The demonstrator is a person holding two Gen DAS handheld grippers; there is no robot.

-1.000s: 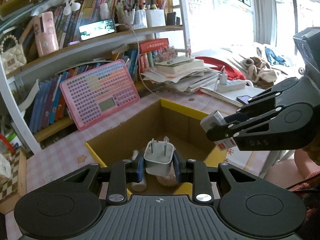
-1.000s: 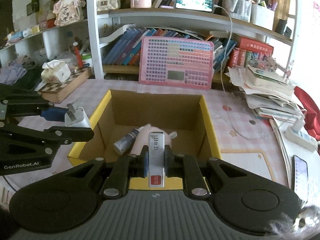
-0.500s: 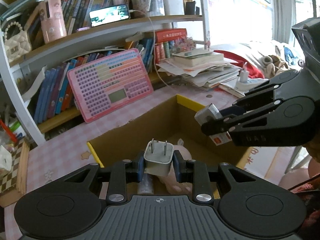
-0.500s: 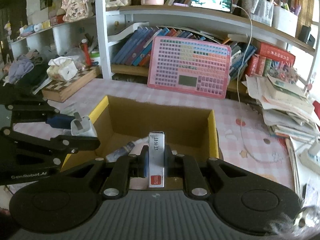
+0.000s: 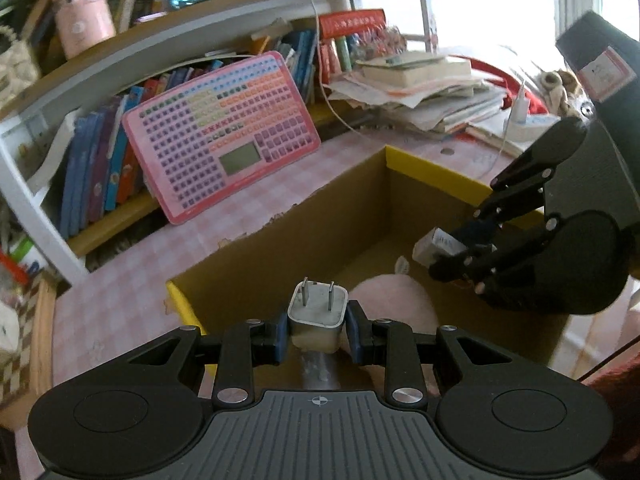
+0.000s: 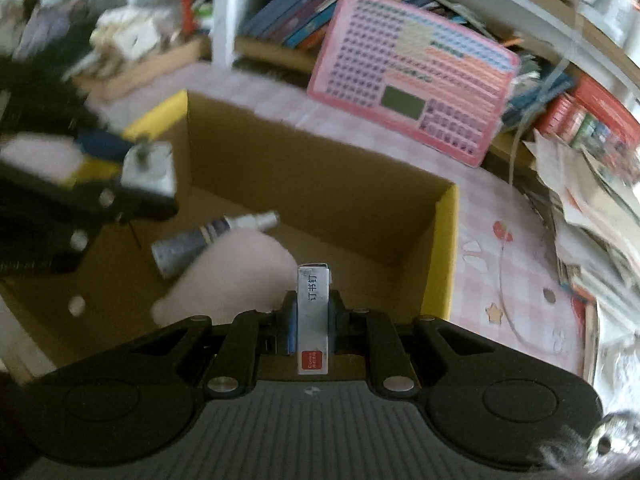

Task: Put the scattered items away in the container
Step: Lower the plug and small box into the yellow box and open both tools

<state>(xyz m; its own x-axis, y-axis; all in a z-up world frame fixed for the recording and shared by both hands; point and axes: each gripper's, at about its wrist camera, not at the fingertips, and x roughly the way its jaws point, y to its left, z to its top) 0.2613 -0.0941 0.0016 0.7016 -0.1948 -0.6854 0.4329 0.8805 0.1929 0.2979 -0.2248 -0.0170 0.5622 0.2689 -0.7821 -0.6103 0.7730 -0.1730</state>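
Now lower and farther over the box (image 5: 436, 172) than a second ago: left tool (image 5: 317, 330) clamped on white plug (image 5: 318, 312), right tool (image 6: 312, 320) on staple packet (image 6: 313, 316), above pink plush (image 6: 236, 276) and bottle (image 6: 200, 240) inside.

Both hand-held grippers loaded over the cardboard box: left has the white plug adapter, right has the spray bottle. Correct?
One error: the right hand-held gripper holds a small staples box, not the spray bottle, which already lies inside the cardboard box, as the right wrist view shows. The left hand-held gripper does hold the white plug adapter.
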